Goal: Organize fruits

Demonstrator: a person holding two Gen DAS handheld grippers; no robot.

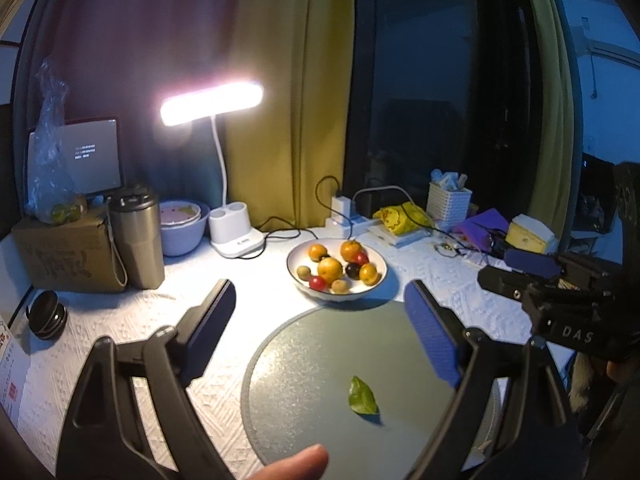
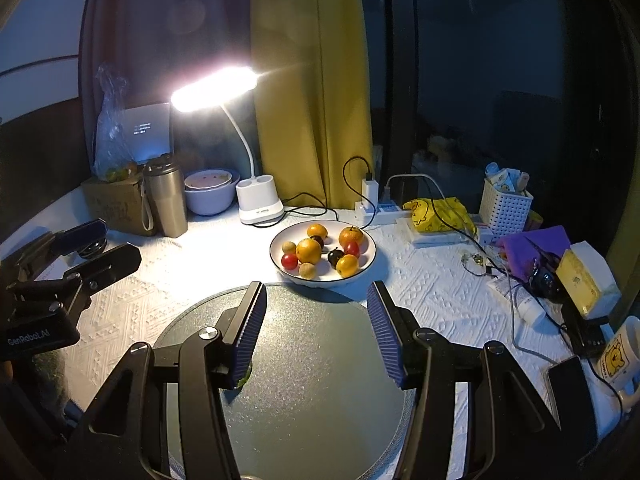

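White textured tabletop under a lit white desk lamp (image 2: 214, 88), dark window behind.

White round bowl (image 2: 280, 264) of oranges, red, brown and dark fruits (image 2: 309, 251) sits just beyond the round grey-green mat (image 2: 320, 380). Left gripper (image 1: 320, 316) and right gripper (image 2: 316, 324) hover over the mat, fingers apart, nothing between them. One green leaf (image 1: 363, 397) lies on the mat.

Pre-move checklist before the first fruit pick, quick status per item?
1. Left gripper open, nothing between fingers: ok.
2. Right gripper open, empty: ok.
3. Fruit all in bowl, visible and unobstructed: ok.
4. Round mat free for sorting: not ok, a leaf lies on it.
5. Cables clear of bowl: ok, they lie right of it.
6. Fruit ripeness or softness: cannot tell.
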